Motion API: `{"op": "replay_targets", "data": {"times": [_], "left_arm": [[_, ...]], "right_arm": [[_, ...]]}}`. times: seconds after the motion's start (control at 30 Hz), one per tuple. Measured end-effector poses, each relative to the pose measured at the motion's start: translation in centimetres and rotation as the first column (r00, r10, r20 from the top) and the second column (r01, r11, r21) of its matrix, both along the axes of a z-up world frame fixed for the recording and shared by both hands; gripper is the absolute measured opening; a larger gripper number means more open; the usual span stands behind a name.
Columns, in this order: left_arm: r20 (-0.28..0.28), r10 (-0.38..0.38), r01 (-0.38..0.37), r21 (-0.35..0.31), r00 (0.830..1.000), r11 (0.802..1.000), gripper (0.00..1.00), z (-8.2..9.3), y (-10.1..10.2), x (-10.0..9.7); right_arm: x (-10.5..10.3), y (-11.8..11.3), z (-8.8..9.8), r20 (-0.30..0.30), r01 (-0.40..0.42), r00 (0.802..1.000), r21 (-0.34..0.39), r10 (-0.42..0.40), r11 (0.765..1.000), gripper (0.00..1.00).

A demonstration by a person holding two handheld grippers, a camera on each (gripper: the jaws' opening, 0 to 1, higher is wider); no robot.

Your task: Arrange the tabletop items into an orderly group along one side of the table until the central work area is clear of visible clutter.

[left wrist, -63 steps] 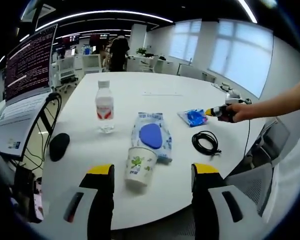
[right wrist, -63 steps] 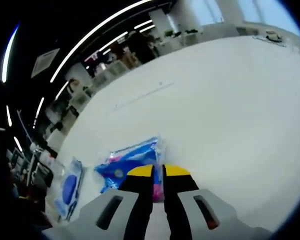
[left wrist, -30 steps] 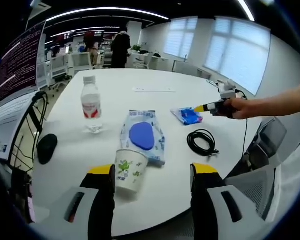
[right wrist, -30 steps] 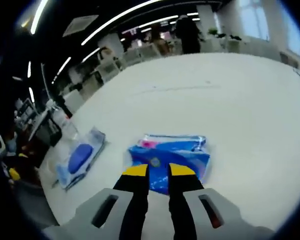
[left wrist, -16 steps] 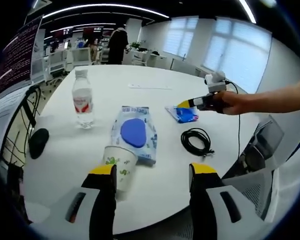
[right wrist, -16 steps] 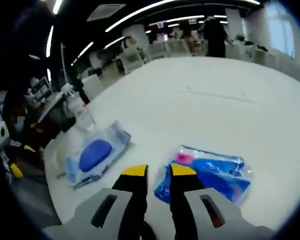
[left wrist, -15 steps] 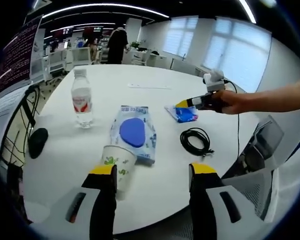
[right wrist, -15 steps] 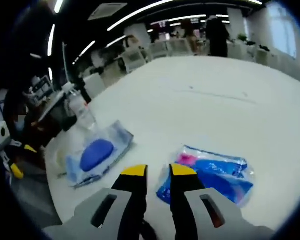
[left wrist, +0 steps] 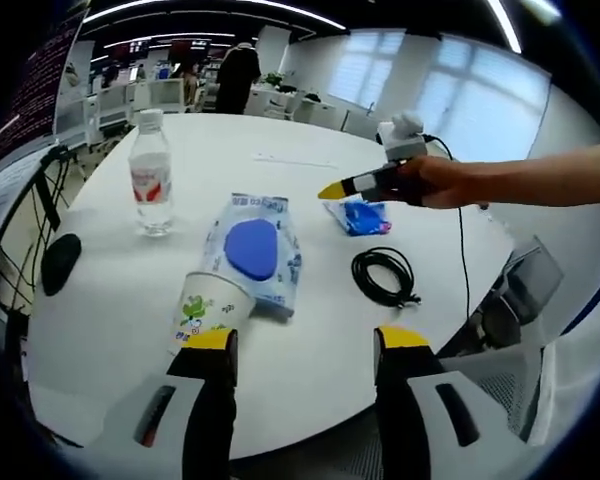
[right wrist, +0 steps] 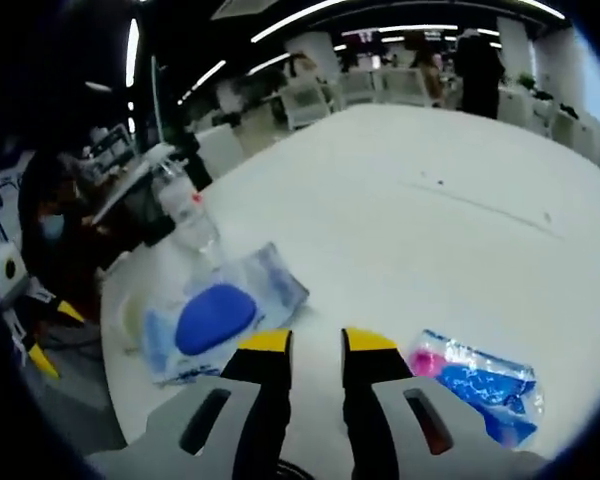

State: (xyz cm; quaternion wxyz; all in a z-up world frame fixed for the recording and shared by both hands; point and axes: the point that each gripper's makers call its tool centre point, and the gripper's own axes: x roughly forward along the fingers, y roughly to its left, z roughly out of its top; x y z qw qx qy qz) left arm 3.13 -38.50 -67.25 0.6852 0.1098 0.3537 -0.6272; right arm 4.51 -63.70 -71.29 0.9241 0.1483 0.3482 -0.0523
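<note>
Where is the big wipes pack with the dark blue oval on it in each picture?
Left gripper view: the wipes pack lies mid-table, just beyond the paper cup.
Right gripper view: the wipes pack lies at lower left, just left of the right tool.
Shared landmark: the water bottle stands near the pack in both views.

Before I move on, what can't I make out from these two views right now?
- Cup base: left gripper view, hidden behind the left tool.
- Blue packet print: right gripper view, blurred and near the rim.
- Bottle label: right gripper view, blurred.
- Whether the right tool is fully closed: jaws near, narrow gap.
- Cable ends: left gripper view, too small.
</note>
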Motion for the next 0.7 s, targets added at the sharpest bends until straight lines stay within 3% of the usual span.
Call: {"op": "replay_targets", "data": {"times": [0.47, 0.7], "left_arm": [[-0.022, -0.008, 0.008, -0.012, 1.000, 1.000, 0.55, 0.0, -0.2, -1.0], [-0.032, -0.004, 0.004, -0.008, 0.999, 1.000, 0.55, -0.2, 0.1, -1.1]], "right_arm": [[3.8, 0.7, -0.7, -0.039, -0.108, 0.993, -0.003, 0.107, 0.994, 0.24], [5.5, 1.2, -1.5, -0.078, -0.189, 0.979, -0.023, 0.186, 0.982, 0.27]]}}
